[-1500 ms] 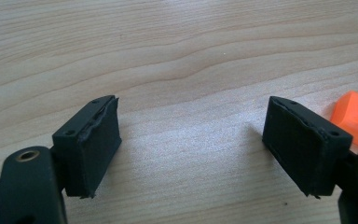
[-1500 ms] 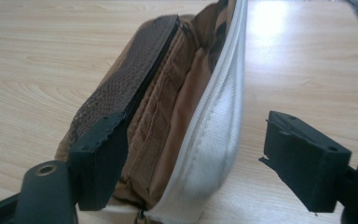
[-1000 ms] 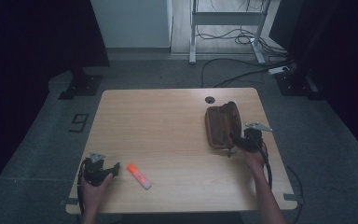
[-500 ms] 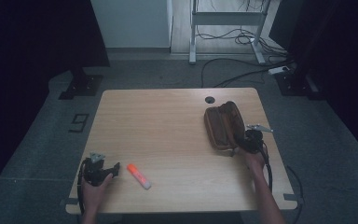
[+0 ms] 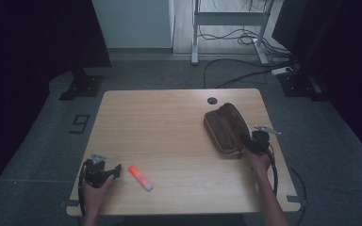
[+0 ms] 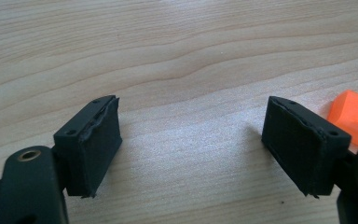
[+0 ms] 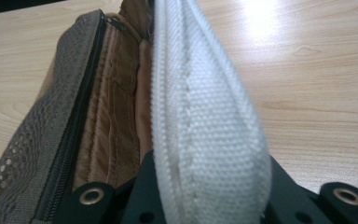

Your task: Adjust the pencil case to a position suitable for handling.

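We can read no brand or label on anything here; the only mark is a dark figure like a "9" [image 5: 79, 124] on the floor off the tabletop's left edge.

Our right gripper [image 5: 253, 145] sits near the tabletop's right edge, at the near end of the brown pouch [image 5: 224, 128], which lies by that edge a little beyond its middle, just this side of the round cable hole [image 5: 211, 100]. Its jaws have just been closing, and in the right gripper view they pinch the pouch's pale fabric rim [image 7: 200, 116], with the open zip and mesh side to the left.

Our left gripper [image 5: 104, 172] rests near the tabletop's near left corner, jaws spread wide with bare wood between them. The orange highlighter [image 5: 140, 177] lies just beside it along the near edge; its orange end shows past one jaw in the left gripper view.

Since the earlier frames the pouch, highlighter and left gripper have kept their places.
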The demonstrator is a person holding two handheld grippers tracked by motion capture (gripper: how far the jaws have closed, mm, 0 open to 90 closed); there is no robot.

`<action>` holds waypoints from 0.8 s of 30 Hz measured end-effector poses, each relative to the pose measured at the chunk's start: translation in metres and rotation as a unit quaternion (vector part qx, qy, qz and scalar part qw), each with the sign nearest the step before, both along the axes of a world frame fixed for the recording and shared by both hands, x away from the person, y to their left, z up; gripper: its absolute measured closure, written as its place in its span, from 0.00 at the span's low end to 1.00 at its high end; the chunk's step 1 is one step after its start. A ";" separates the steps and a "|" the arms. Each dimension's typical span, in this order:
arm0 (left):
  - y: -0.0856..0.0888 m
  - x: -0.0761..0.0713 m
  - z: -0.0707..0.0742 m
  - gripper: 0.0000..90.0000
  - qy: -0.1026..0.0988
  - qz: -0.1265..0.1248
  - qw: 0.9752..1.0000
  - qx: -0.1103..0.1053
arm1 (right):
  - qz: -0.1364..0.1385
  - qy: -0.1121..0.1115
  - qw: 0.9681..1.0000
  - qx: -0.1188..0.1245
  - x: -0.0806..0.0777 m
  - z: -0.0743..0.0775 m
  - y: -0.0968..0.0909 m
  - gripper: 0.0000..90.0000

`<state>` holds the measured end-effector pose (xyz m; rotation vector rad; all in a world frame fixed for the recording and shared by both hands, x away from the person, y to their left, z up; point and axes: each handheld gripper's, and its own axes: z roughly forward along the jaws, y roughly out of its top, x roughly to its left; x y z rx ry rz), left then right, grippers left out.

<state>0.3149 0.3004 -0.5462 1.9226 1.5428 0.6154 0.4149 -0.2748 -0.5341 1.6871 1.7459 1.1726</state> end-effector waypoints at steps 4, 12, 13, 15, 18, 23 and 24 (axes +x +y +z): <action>0.000 0.000 0.000 0.22 0.000 0.000 1.000 0.000 | 0.003 -0.003 1.000 0.003 0.000 0.001 0.000 0.90; 0.000 0.000 0.000 0.21 0.000 0.000 1.000 0.000 | 0.007 -0.012 1.000 0.023 -0.003 0.002 -0.004 0.91; 0.000 0.000 0.000 0.21 0.000 -0.001 1.000 0.000 | 0.008 -0.013 1.000 0.024 -0.003 0.002 -0.004 0.91; 0.000 0.000 0.000 0.21 0.000 -0.001 1.000 0.000 | 0.008 -0.014 1.000 0.026 -0.003 0.003 -0.005 0.91; 0.000 0.000 0.000 0.21 0.000 -0.001 1.000 0.000 | 0.010 -0.021 0.999 0.030 -0.005 0.004 -0.006 0.91; 0.000 0.000 0.000 0.21 0.000 -0.001 1.000 0.000 | 0.013 -0.024 0.999 0.030 -0.006 0.005 -0.007 0.92; 0.000 0.000 0.000 0.21 0.000 -0.001 1.000 0.000 | 0.014 -0.026 0.999 0.031 -0.006 0.005 -0.007 0.92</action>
